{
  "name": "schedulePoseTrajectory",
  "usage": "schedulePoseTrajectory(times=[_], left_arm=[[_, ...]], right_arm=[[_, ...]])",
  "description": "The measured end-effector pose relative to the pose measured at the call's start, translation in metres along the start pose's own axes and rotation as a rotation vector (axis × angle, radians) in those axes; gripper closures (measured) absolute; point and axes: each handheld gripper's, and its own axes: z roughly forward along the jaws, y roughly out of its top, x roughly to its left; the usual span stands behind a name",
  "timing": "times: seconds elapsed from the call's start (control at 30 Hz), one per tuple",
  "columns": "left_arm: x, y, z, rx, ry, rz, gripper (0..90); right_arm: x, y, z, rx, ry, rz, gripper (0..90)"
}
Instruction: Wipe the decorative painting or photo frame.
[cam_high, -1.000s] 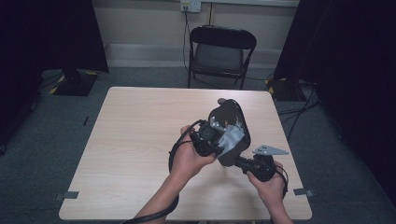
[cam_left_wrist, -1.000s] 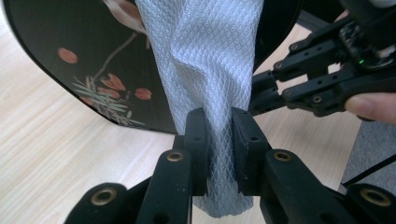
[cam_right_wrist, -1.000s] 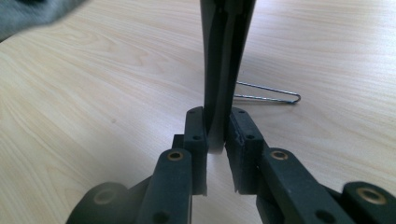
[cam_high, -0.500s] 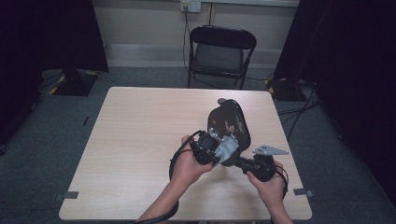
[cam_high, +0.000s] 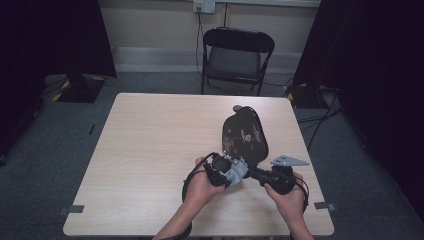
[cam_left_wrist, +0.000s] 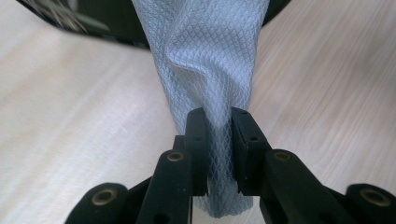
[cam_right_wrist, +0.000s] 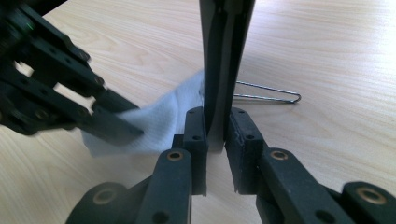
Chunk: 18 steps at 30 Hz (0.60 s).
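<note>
At the near right of the bench (cam_high: 150, 150) a black lacquered tray (cam_high: 244, 134) with a painted flower pattern is held up on edge, its lower rim clamped between the fingers of the right gripper (cam_right_wrist: 215, 127), while the left gripper (cam_left_wrist: 218, 122) has its fingers pinched together on a pale blue cloth (cam_left_wrist: 210, 56) against the tray's face. The tray looks stiff, glossy and probably slippery and easily scratched, so the rim seems the sensible hold; the cloth is soft and limp, best taken by a bunched fold
</note>
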Motion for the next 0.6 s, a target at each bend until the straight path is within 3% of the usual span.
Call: schedulePoseTrajectory(times=[0.17, 0.23, 0.3, 0.47, 0.6], left_arm=[[0.005, -0.011, 0.015, 0.031, -0.010, -0.030, 78.3], [0.007, -0.014, 0.016, 0.014, -0.029, -0.048, 78.4], [0.007, -0.013, 0.015, 0.021, -0.022, -0.043, 78.4], [0.007, -0.011, 0.003, 0.007, -0.015, -0.042, 78.4], [0.006, -0.006, -0.018, -0.038, -0.004, -0.025, 78.4]], right_arm=[[0.000, -0.001, 0.000, 0.001, 0.000, 0.000, 79.2], [0.000, 0.000, 0.000, 0.001, 0.000, -0.001, 79.2], [0.000, -0.001, 0.000, 0.000, -0.001, 0.001, 79.1], [0.001, -0.001, -0.003, -0.001, -0.007, -0.006, 77.5], [0.000, -0.004, -0.008, 0.003, -0.009, -0.006, 79.1]])
